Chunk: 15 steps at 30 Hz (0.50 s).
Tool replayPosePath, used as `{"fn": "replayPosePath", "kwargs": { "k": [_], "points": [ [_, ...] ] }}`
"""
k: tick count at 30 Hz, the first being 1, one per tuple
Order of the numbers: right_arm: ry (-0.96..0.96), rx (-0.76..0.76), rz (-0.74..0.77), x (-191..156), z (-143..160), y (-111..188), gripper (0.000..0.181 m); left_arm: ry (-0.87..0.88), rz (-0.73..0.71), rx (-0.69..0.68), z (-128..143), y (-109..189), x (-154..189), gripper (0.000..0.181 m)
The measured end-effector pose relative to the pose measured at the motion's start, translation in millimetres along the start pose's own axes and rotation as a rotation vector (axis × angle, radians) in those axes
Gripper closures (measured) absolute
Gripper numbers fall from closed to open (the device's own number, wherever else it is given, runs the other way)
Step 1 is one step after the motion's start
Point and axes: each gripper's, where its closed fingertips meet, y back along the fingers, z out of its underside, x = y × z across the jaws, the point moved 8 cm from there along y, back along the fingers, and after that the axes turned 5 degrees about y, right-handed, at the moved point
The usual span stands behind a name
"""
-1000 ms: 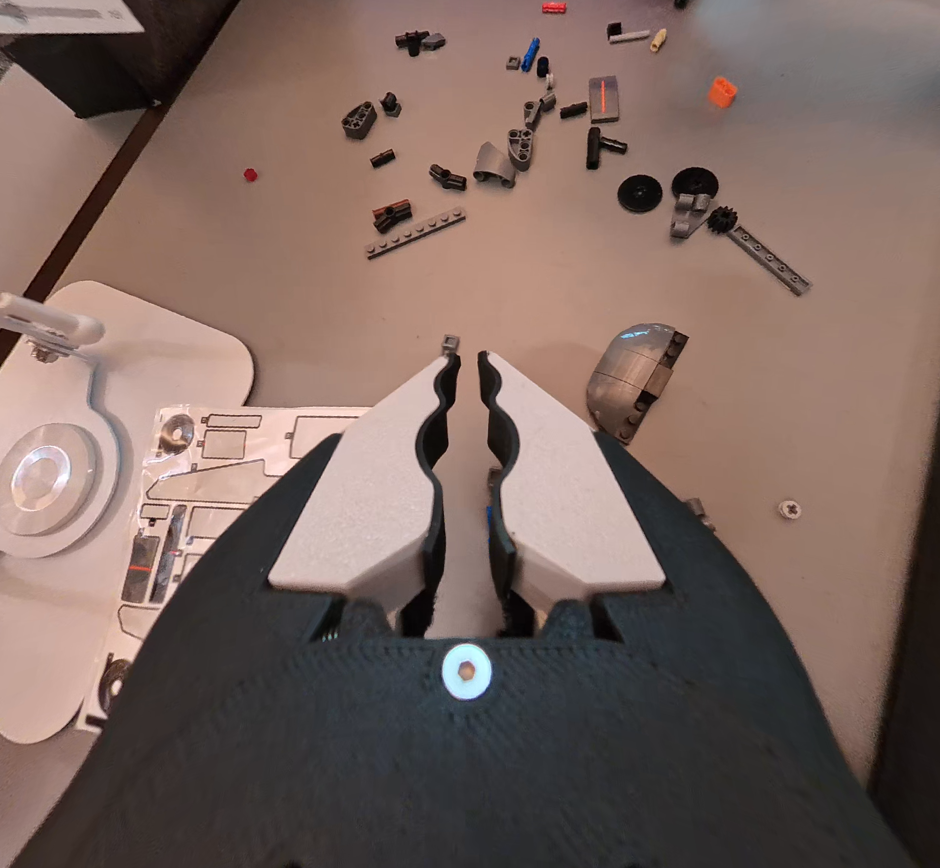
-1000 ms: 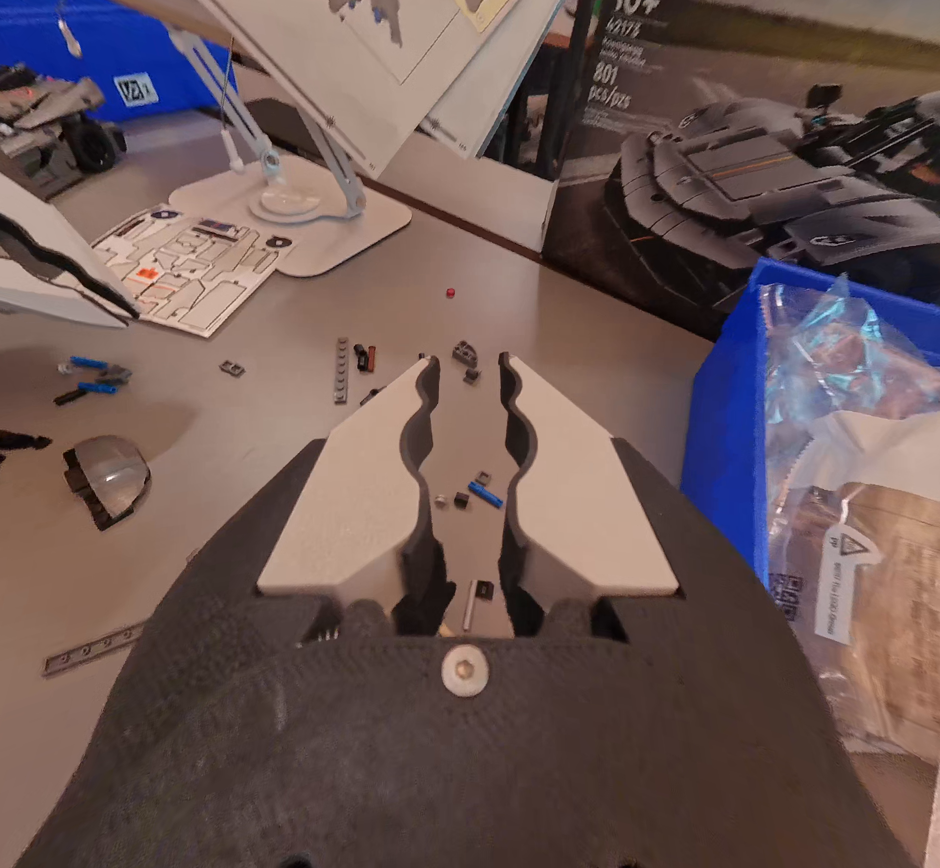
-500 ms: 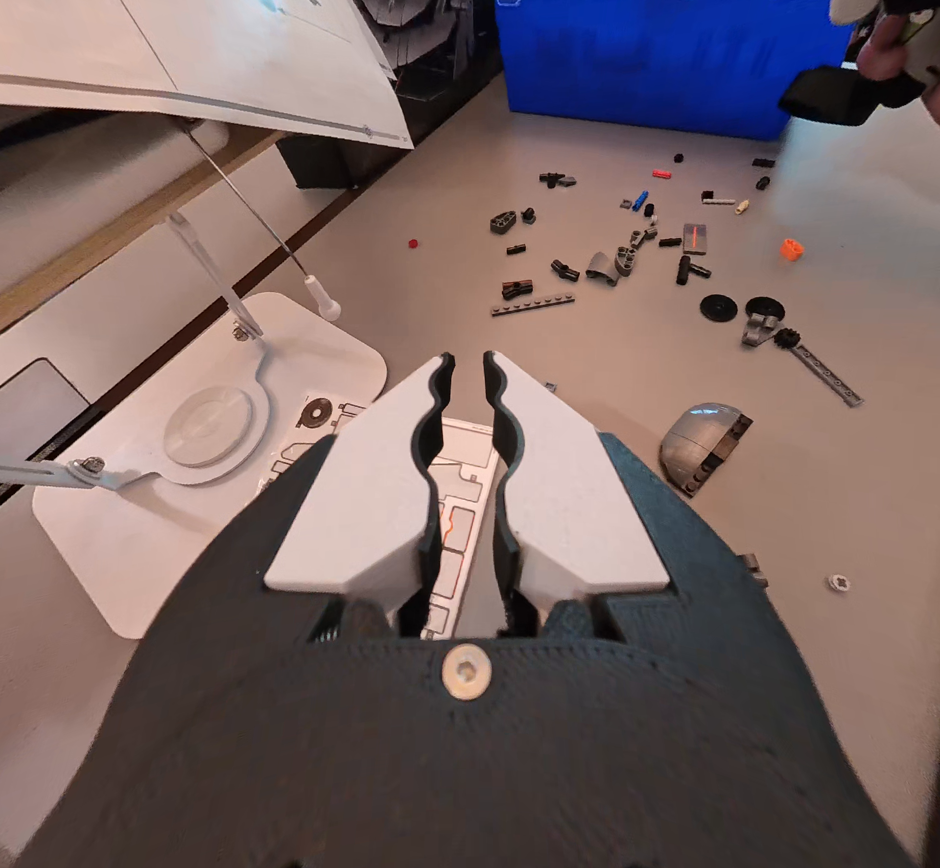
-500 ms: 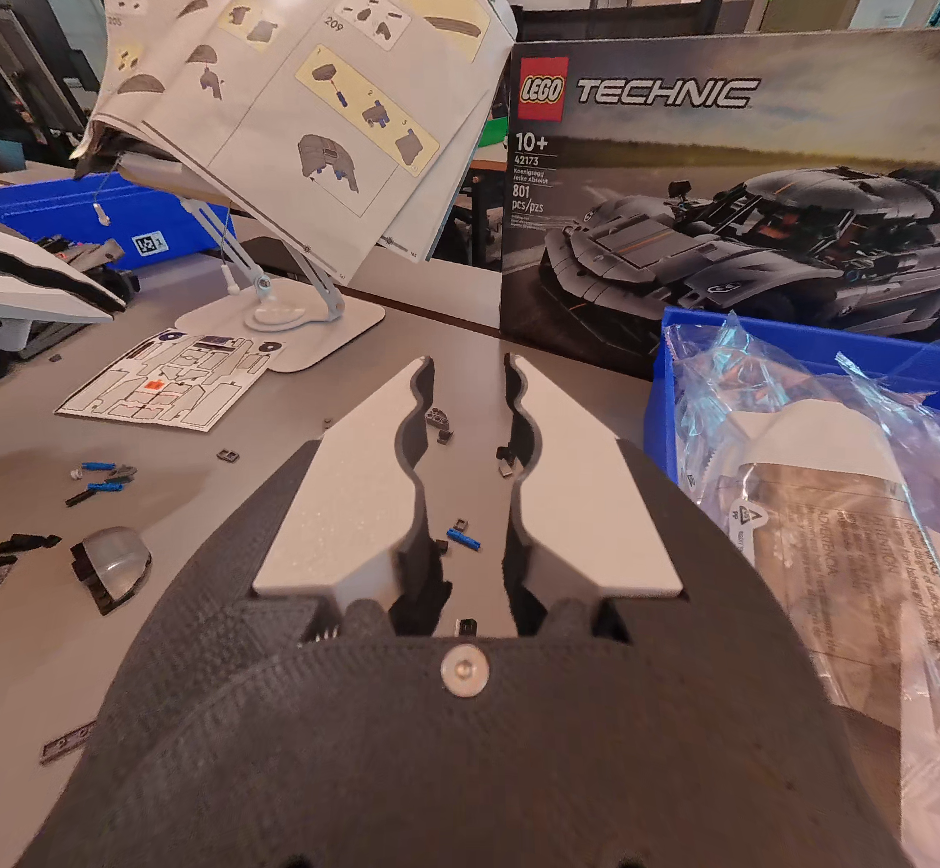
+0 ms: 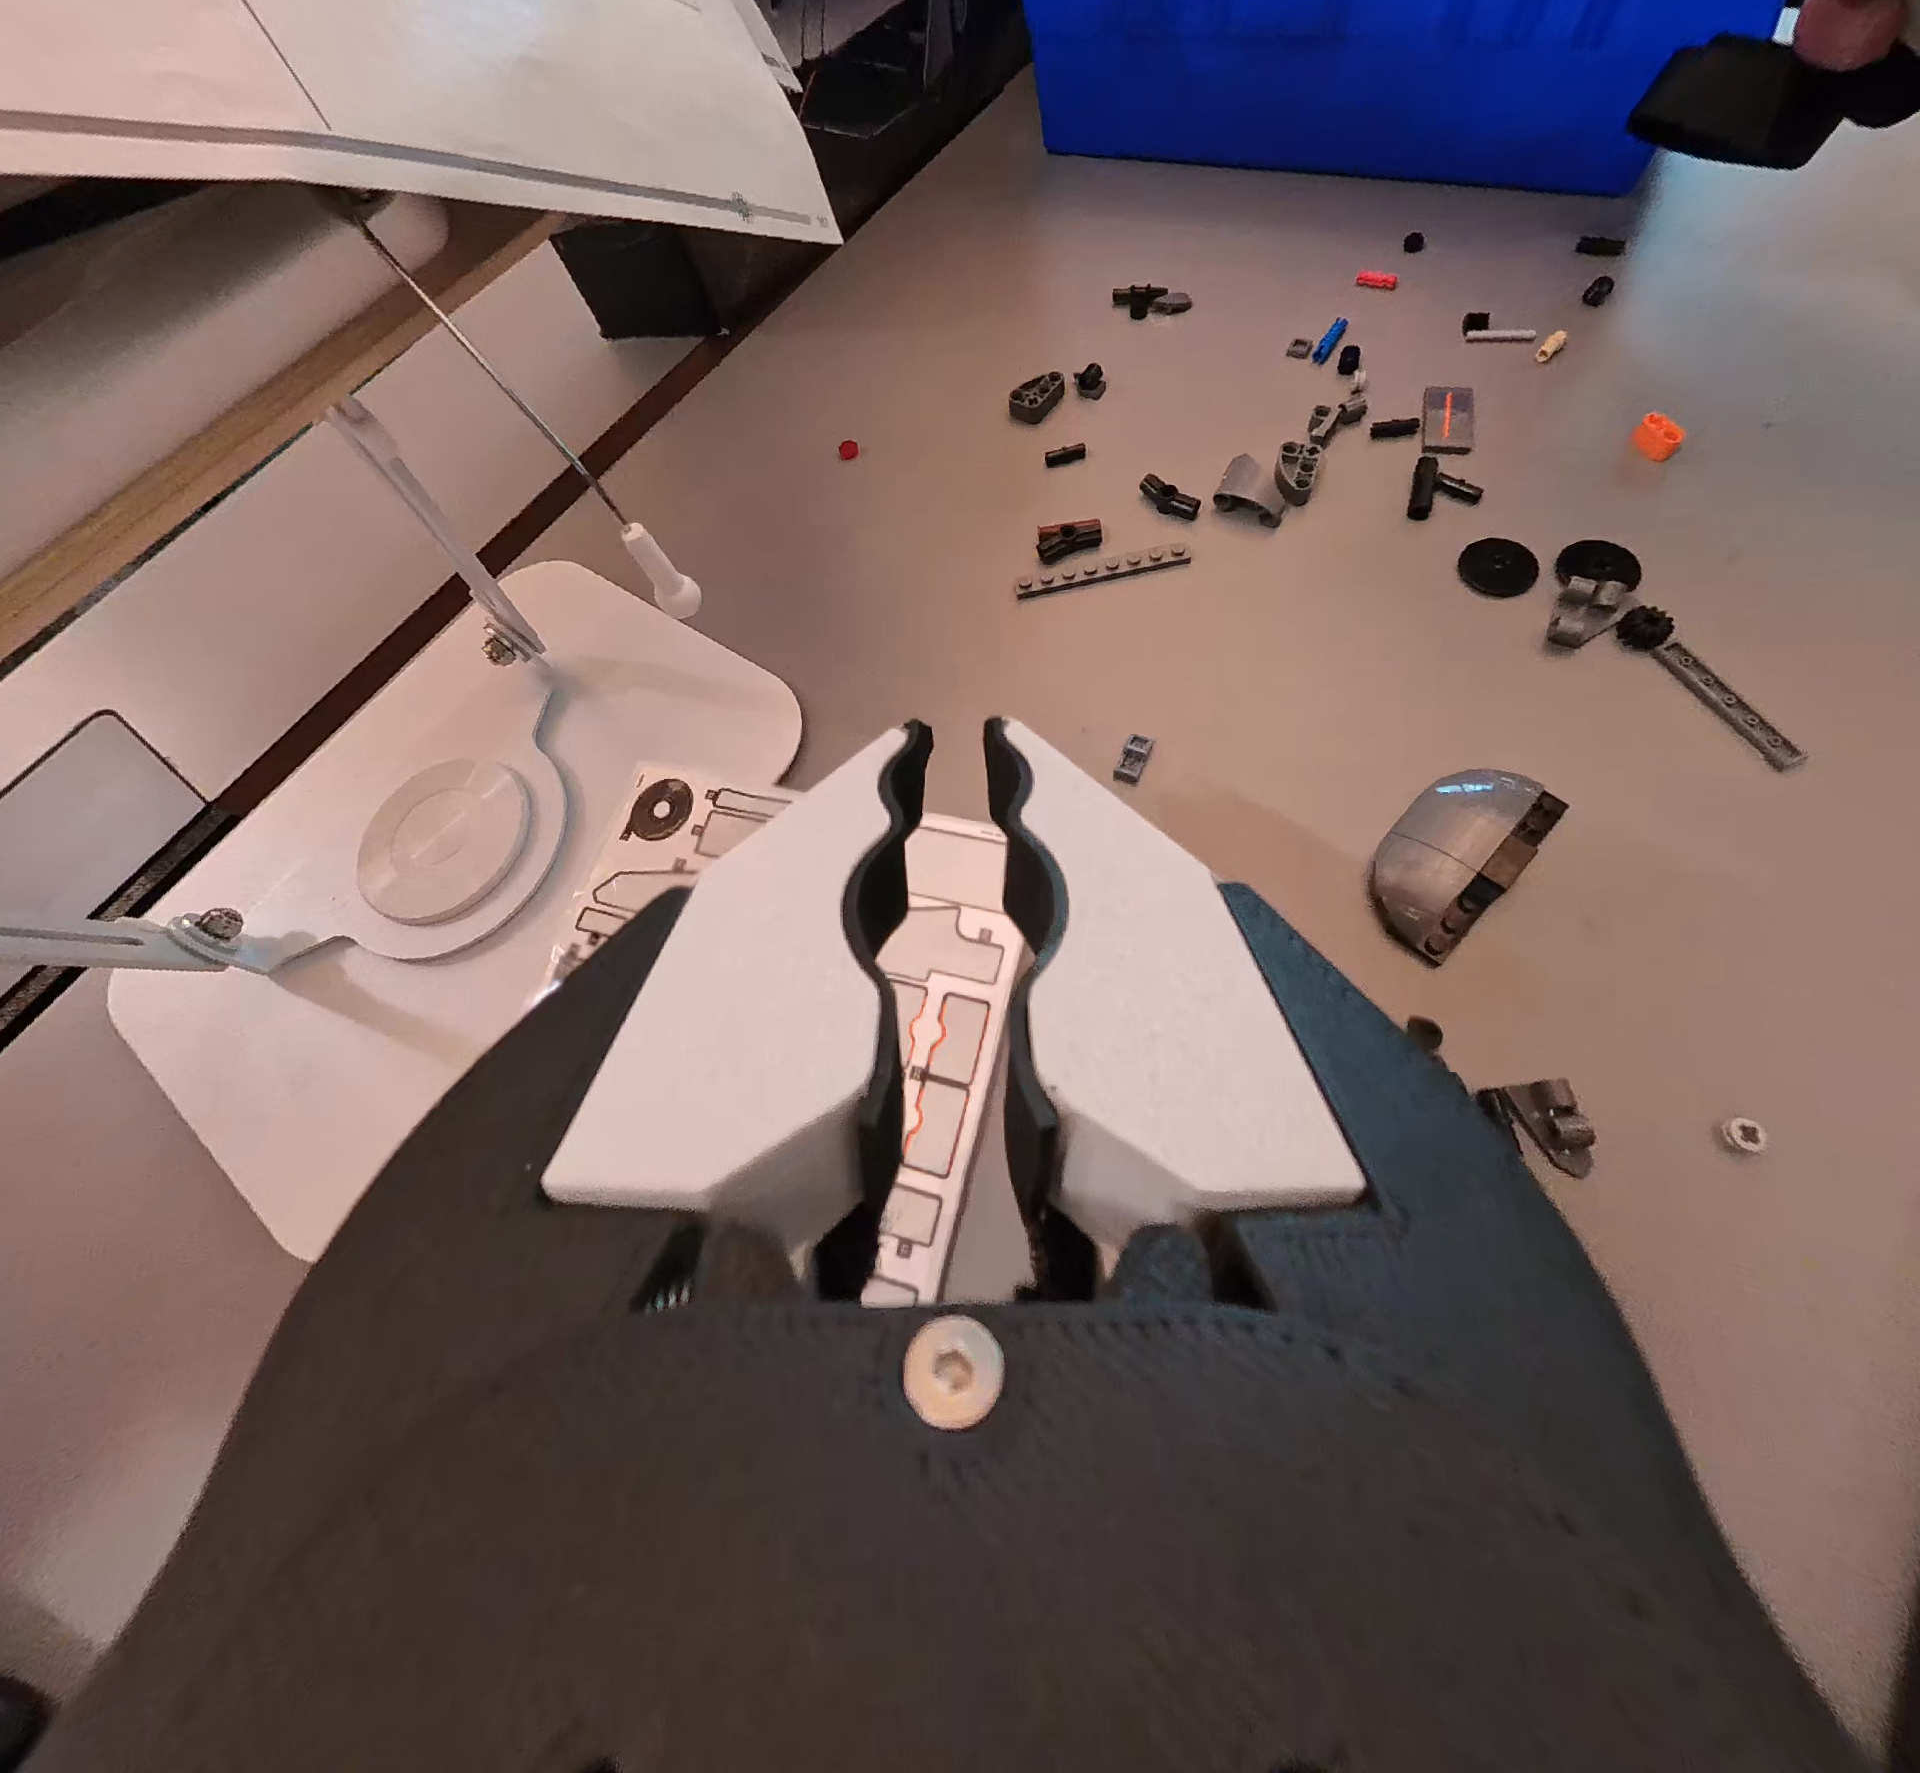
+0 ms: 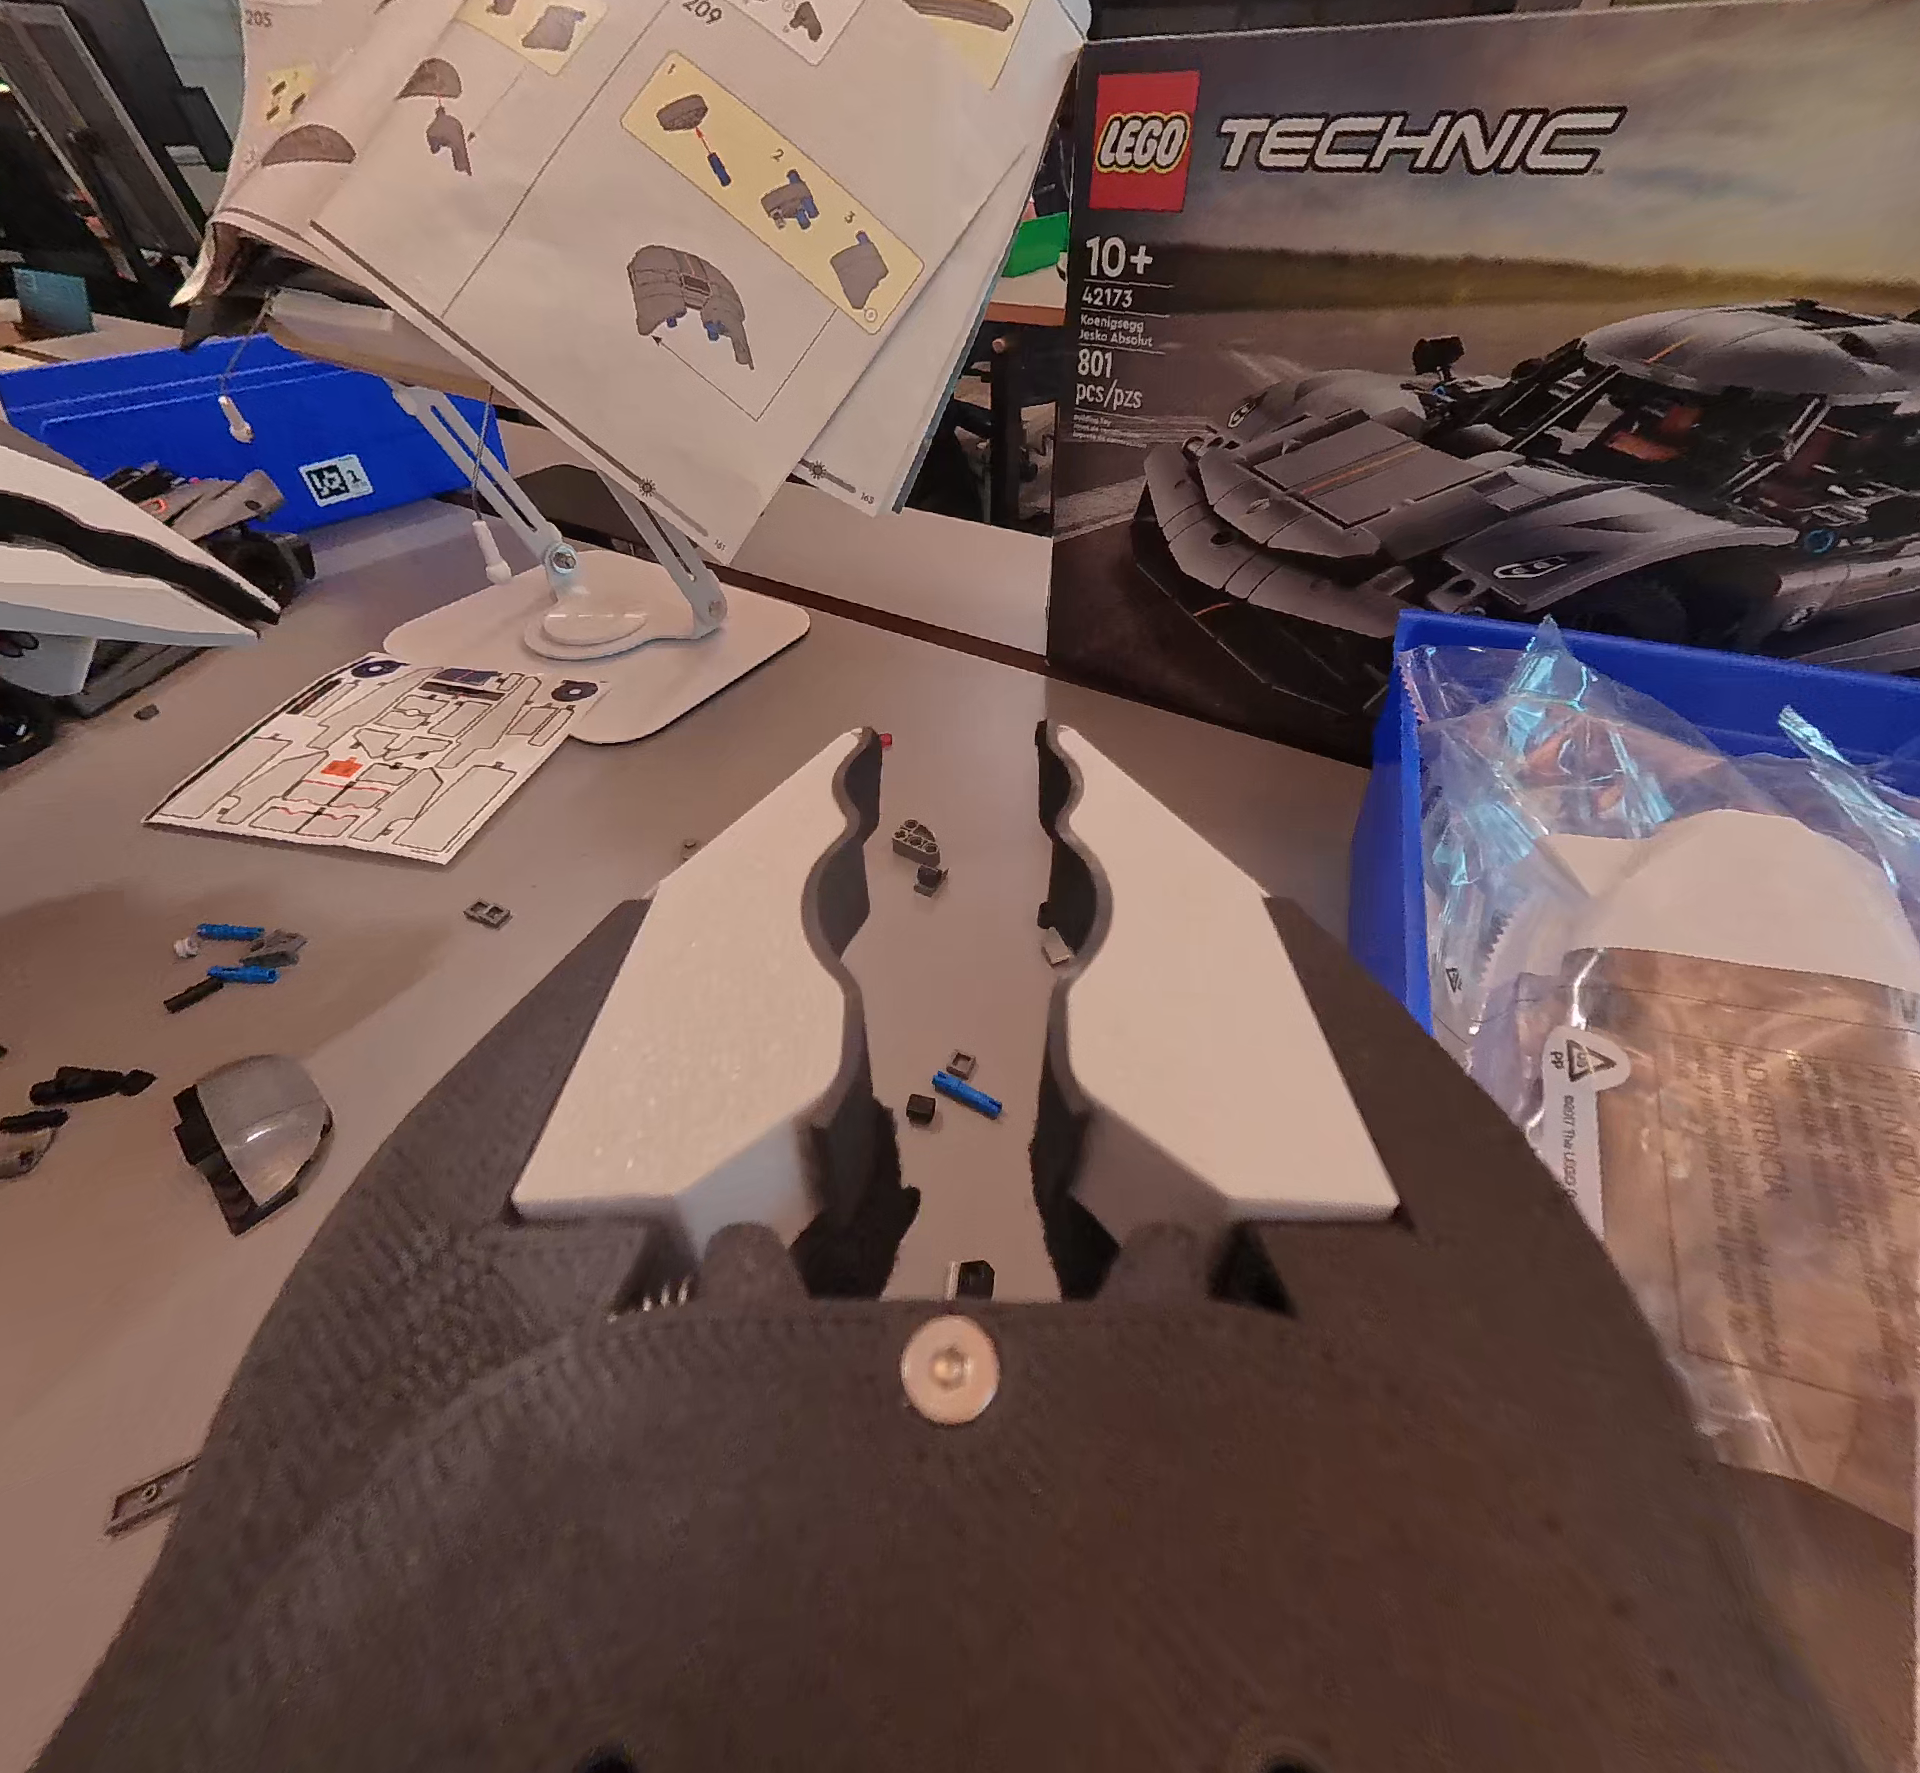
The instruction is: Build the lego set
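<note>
Fingers of the left gripper [image 5: 956, 736] are seen in the left wrist view held slightly apart, with a narrow gap at the tips and nothing clamped between them. Beneath and between them a sticker sheet [image 5: 940, 1048] is laid flat on the grey table [image 5: 1143, 892], its left edge touching the white base of a booklet stand [image 5: 312, 1048]. Just right of the tips a small grey tile [image 5: 1135, 757] is found, and farther right a curved grey subassembly [image 5: 1460, 856] with black bricks along one side. Ahead of the fingers loose Lego pieces are scattered: a long grey plate [image 5: 1103, 572], two black discs [image 5: 1497, 568], a black gear on a grey beam [image 5: 1704, 684] and an orange connector [image 5: 1658, 435]. A blue bin [image 5: 1351, 40] is set beyond them, and the right gripper [image 5: 1766, 102] is glimpsed at the top right corner. In the right wrist view the right gripper [image 6: 956, 736] is shown with its fingers well apart and empty. Between them a blue pin [image 6: 966, 1094], small black pieces and a dark grey connector [image 6: 916, 838] lie on the table. To the left the sticker sheet [image 6: 374, 767] and the curved subassembly [image 6: 255, 1136] are seen, with the left gripper [image 6: 125, 570] at the far left edge. Ahead, an open instruction booklet [image 6: 644, 196] is propped on the stand, and the set's box [image 6: 1486, 352] is stood upright to the right of it. Right of the fingers the blue bin [image 6: 1382, 892] is filled with plastic bags [image 6: 1662, 944].
</note>
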Motion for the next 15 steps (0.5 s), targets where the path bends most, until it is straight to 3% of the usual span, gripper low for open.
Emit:
{"fn": "replayPosePath", "kwargs": {
  "k": [15],
  "points": [
    [0.002,-0.028,-0.035,-3.8,3.8,-5.7,0.151,-0.067,0.054,-0.115,9.8,-6.1,6.7,0.171]
  ]
}}
